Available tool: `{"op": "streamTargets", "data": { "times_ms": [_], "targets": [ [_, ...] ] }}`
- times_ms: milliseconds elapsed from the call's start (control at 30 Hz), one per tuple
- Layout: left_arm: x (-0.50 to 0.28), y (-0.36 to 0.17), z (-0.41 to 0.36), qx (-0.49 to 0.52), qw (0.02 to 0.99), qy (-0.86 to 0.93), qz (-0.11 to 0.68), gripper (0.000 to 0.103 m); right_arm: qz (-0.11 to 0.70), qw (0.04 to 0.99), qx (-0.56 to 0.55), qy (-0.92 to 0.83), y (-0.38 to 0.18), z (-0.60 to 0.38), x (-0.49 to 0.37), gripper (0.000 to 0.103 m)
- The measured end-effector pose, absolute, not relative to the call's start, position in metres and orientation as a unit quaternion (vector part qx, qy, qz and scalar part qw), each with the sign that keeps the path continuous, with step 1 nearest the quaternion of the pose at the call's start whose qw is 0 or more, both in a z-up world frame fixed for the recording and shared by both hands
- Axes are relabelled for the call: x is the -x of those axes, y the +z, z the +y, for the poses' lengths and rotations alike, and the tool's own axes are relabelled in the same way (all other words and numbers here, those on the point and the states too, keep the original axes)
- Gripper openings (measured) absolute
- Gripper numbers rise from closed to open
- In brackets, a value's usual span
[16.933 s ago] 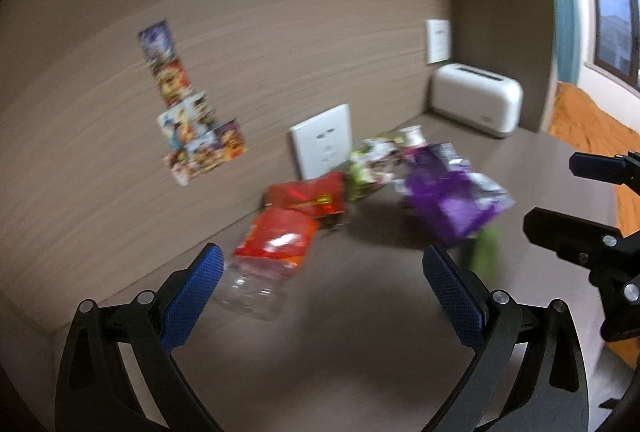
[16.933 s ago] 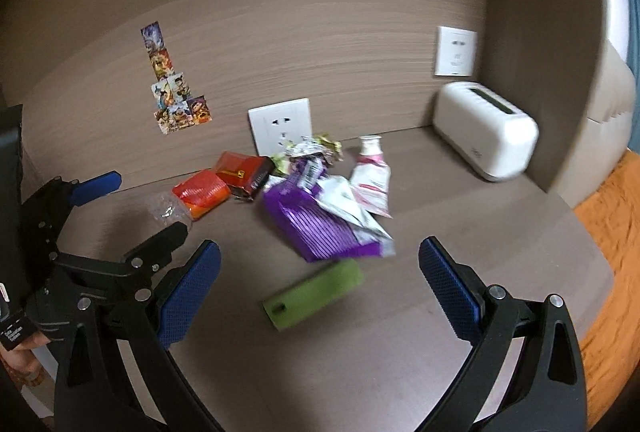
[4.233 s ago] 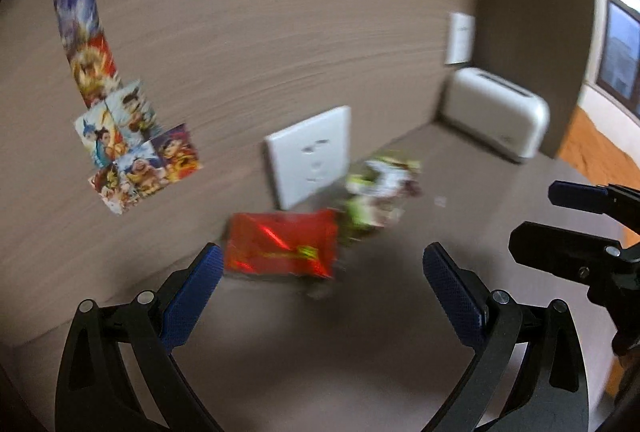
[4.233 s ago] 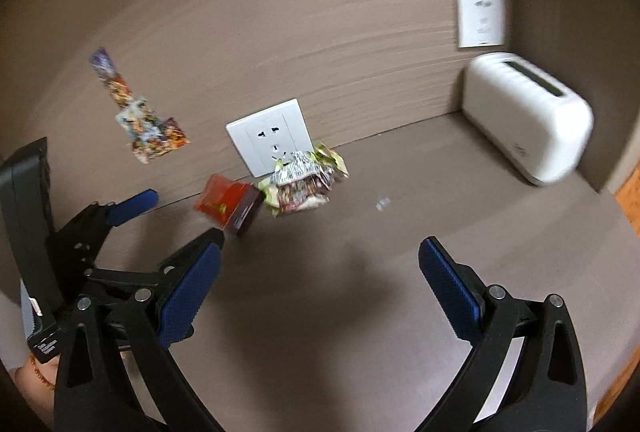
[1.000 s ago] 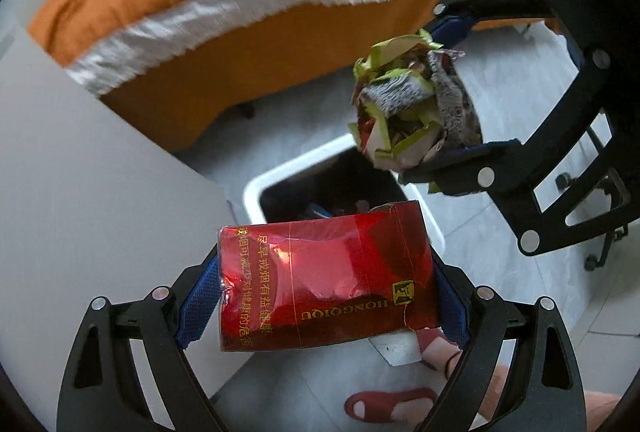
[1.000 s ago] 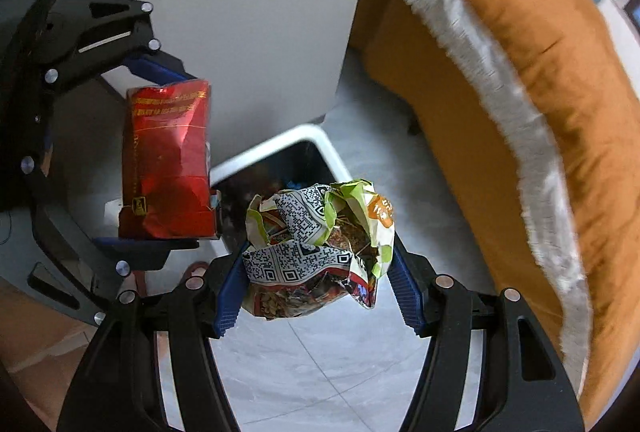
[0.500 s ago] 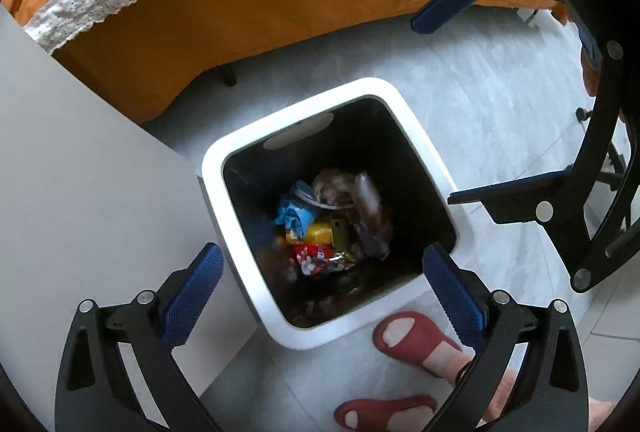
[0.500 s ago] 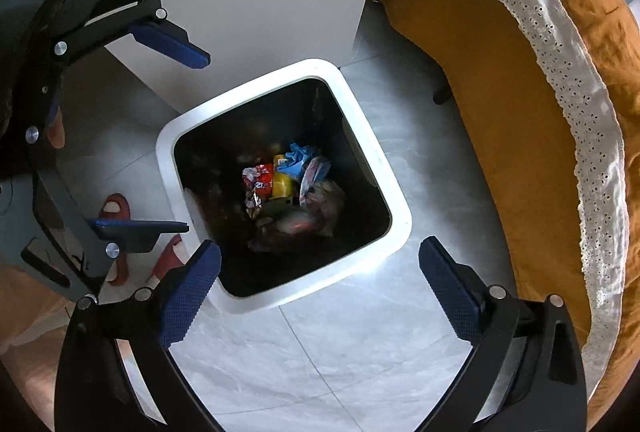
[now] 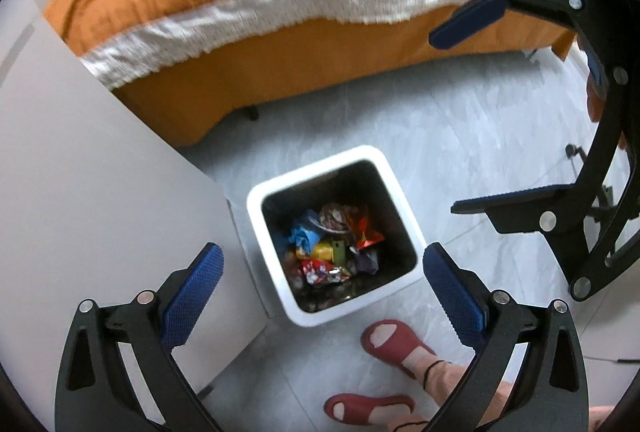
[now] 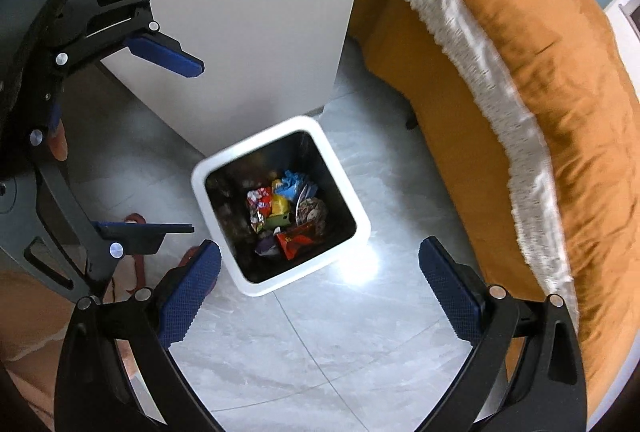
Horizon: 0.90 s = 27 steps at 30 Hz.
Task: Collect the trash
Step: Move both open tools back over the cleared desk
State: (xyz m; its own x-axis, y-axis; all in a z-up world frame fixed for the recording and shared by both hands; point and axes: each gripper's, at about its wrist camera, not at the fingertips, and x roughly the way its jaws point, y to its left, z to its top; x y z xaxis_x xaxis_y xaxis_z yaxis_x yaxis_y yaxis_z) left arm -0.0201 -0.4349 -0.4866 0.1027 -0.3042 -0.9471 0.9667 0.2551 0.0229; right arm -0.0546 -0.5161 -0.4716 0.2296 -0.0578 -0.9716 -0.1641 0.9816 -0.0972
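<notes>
The bin (image 9: 408, 228) has a white rim and a black inside, holding wrappers (image 9: 332, 248) in red, blue, yellow, green and purple. The bedspread (image 10: 532, 44) is orange with a white lace band. The floor (image 10: 320, 344) is pale grey marbled tile; the gripper fingers (image 9: 192, 288) carry blue textured pads on black frames.

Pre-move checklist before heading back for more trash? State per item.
1. Left tongs open, nothing held: ok.
2. Right tongs open, nothing held: ok.
3. Red pack inside the bin, lying on the other wrappers: ok.
4. Crumpled wrapper inside the bin: ok.
5. Nothing spilled on the floor around the bin: ok in what both views show; the strip behind the bin, by the panel, is hidden.
6. More trash left on the desk: cannot tell, desk not in view.
</notes>
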Motion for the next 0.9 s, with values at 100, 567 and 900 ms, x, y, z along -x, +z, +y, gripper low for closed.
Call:
{"op": "streamTargets", "data": {
  "times_ms": [100, 567, 900],
  "targets": [
    [0.021, -0.445, -0.43, -0.354, 0.665, -0.484, 0.446, 0.098, 0.608, 0.79, 0.079, 0.028, -0.434, -0.513, 0.059, 0.099],
    [0.024, -0.219, -0.353, -0.251, 0.806, -0.38, 0.379, 0.098, 0.455, 0.88, 0.088, -0.106, -0.214, -0.438, 0.103, 0.099],
    [-0.009, -0.105, -0.232, -0.129, 0.906, -0.246, 0.321, 0.098, 0.335, 0.939, 0.036, -0.068, -0.119, -0.37, 0.061, 0.099]
  ]
}}
